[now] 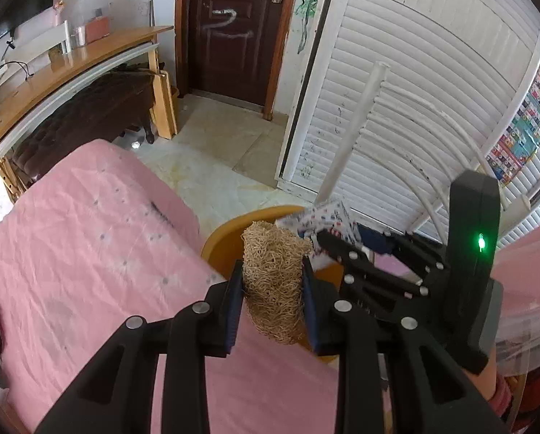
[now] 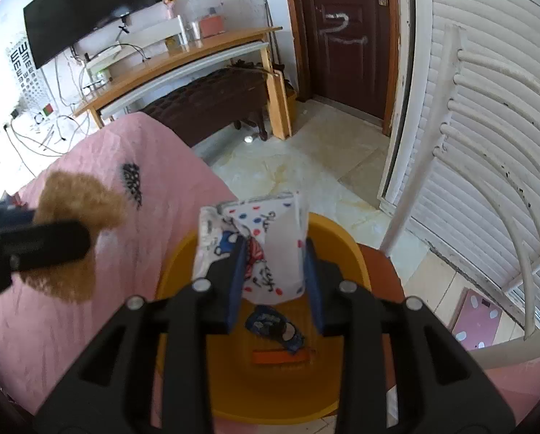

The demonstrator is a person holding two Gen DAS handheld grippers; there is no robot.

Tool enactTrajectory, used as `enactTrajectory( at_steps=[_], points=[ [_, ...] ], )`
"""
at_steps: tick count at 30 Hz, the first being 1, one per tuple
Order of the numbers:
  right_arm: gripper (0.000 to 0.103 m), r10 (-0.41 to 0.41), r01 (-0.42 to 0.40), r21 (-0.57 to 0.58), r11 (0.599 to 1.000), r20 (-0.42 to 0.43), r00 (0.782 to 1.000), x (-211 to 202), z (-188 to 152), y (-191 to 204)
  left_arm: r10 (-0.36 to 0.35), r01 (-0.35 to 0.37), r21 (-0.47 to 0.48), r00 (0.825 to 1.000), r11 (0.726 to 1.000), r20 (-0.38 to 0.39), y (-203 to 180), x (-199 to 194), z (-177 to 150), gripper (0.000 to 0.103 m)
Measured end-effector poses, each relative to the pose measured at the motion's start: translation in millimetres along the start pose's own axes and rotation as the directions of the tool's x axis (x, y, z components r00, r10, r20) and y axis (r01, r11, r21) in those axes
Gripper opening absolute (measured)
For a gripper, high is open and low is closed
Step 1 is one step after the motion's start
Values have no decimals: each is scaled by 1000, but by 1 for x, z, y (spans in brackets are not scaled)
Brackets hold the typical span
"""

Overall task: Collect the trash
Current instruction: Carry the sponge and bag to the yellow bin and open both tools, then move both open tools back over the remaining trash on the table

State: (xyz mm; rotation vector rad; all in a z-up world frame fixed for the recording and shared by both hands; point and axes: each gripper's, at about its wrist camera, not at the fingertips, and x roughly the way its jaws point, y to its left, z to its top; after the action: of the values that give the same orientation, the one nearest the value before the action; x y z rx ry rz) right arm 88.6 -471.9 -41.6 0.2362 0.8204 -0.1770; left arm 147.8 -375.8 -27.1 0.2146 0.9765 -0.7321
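Observation:
My left gripper [image 1: 271, 278] is shut on a tan fibrous wad [image 1: 273, 282], held over the pink bed just short of the yellow basin [image 1: 221, 240]. In the right wrist view the same wad [image 2: 74, 213] shows at far left in that gripper [image 2: 63, 229]. My right gripper [image 2: 273, 271] is shut on a white packet with red and blue dots [image 2: 281, 249], hanging above the basin [image 2: 183, 271]. A blue wrapper [image 2: 273, 327] and an orange strip [image 2: 281, 356] lie on the basin floor. The left wrist view shows the packet [image 1: 324, 218] in the right gripper [image 1: 328, 242] over the basin.
The pink bed cover [image 1: 89, 253] fills the left. A white curved bed rail [image 2: 505, 217] and louvred wardrobe doors [image 1: 414, 90] close off the right. Beyond lie tiled floor [image 2: 306, 170], a wooden desk [image 2: 183, 65] with a dark bench under it, and a brown door [image 1: 233, 29].

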Motion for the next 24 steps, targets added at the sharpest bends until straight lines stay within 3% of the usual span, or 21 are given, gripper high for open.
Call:
enactTrajectory(
  at_steps=[2,6,8,13,22,24],
  points=[
    [31,-1,1,7,1000,-6,1000,1,2,-3,-2,2,-3,1000,1000,3,-2,2,3,25],
    [48,1,0,11,1000,-18,1000,4,3,-6,-9,9,-7,1000,1000,8,-4,2,6,27],
    [49,-1,1,9,1000,-19,1000,4,3,-6,-16,16,-12,1000,1000,5,-5,4,8,30],
    [50,-4,4,16,1000,-16,1000,4,2,-7,-13,14,-29,1000,999,17,-1,2,9,66],
    [50,-5,5,22,1000,7,1000,-5,4,-9,-5,9,-57,998,998,59,13,-19,1,67],
    [60,0,0,14,1000,18,1000,-9,5,-3,-6,11,-66,997,998,74,18,-29,-4,67]
  ],
)
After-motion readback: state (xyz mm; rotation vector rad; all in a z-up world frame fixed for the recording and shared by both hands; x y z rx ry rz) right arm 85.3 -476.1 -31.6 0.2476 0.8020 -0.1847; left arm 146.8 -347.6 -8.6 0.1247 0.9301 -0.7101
